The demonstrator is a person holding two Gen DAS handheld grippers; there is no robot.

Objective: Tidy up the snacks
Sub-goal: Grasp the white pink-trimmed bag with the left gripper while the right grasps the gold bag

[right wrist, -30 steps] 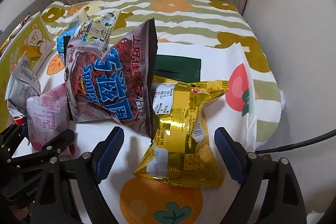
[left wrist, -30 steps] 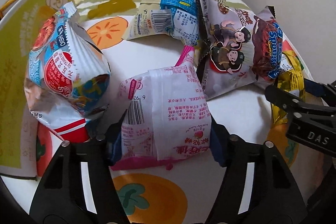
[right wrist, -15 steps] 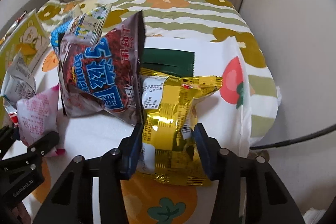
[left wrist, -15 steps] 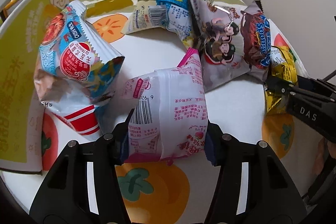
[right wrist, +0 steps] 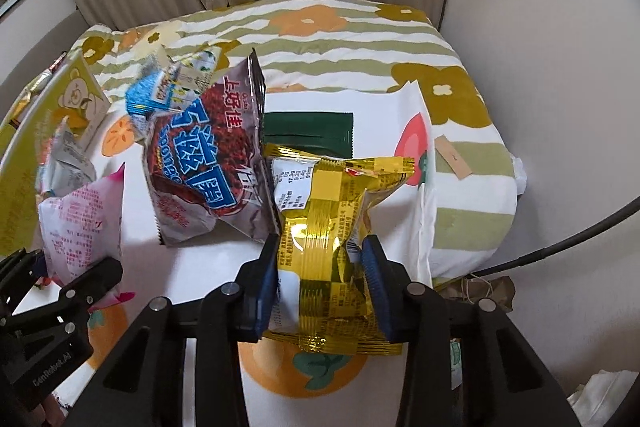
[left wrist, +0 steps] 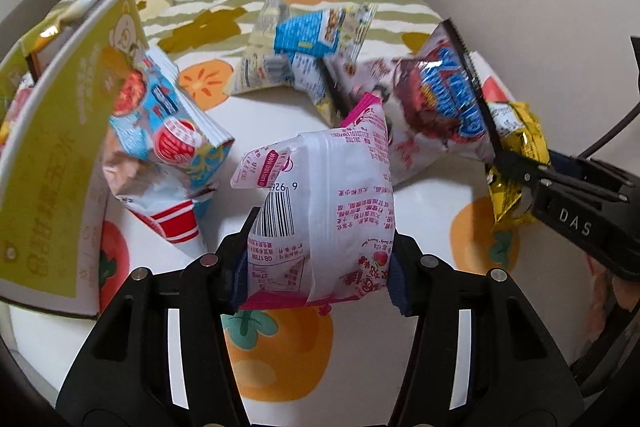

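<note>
Both grips are on! The left gripper [left wrist: 320,267] has its jaws clamped on the pink-and-white snack bag [left wrist: 320,211], blue pads pressing into both sides, where a second ago they stood either side of it with a little room to spare. Over on the other hand, the right gripper [right wrist: 320,283] has just closed from wide open down onto the gold snack bag [right wrist: 332,247], and the foil is now pinched and creased between the pads.

Take the brown-and-blue snack bag [right wrist: 208,163] as the marker: the gold one sits just to its right, touching its edge, and the pink-and-white one is to its left, near but apart. Behind it lies the blue-and-yellow snack bag [left wrist: 304,55], and further left the red-and-blue snack bag [left wrist: 168,131] leans by the green box [left wrist: 52,163], which already holds a few packets.

Both held bags now look raised from the fruit-print cloth [left wrist: 280,359] on the bed, and the view has shifted since a second ago, so a lift seems under way. My read: two pickups secured at once, with the box the likely destination. Three loose bags would remain. Watch that gold foil, it could slip.
</note>
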